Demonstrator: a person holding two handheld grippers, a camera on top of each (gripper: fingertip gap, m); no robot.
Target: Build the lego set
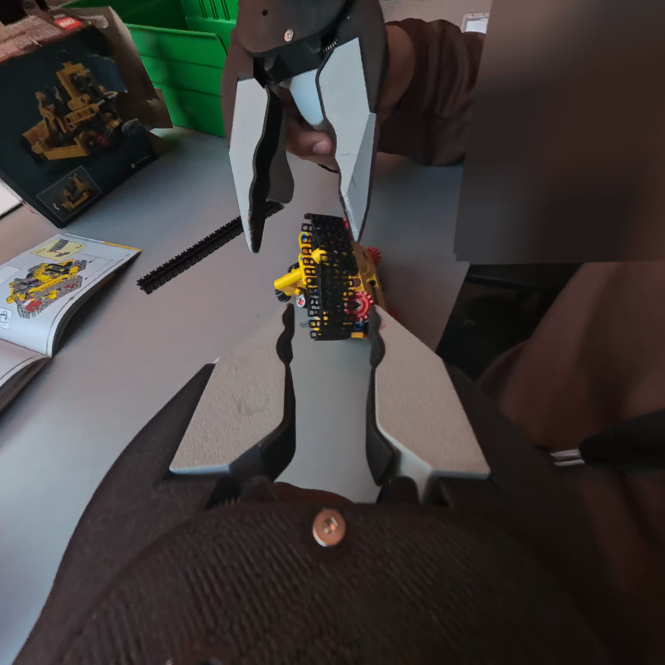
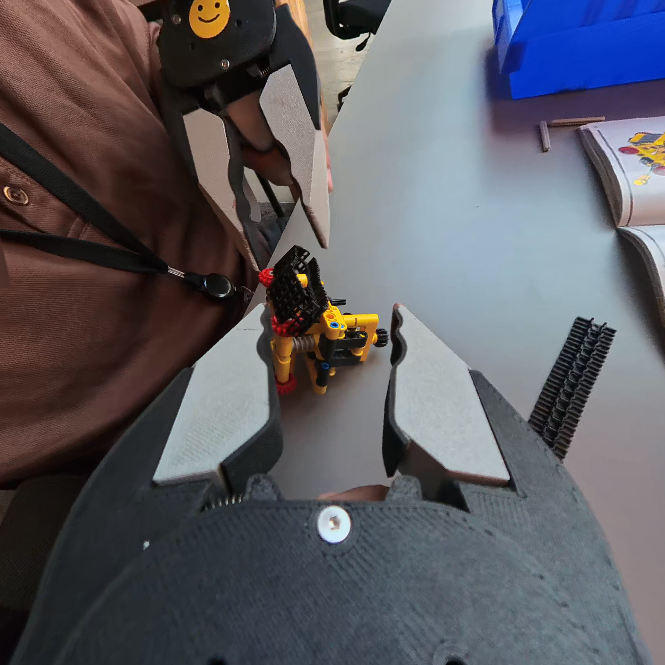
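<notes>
Both my grippers, left (image 1: 330,312) and right (image 2: 331,312), gape around the model (image 2: 316,324) on the table (image 2: 467,234) (track (image 2: 572,385) apart); a lopsided squeeze could topple it.

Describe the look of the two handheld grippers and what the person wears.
Both grippers, left and right, have black ribbed printed bodies, a silver screw, pale grey wedge fingers with wavy black pads. The left carries a yellow smiley sticker. The person wears a brown shirt and black lanyard.
</notes>
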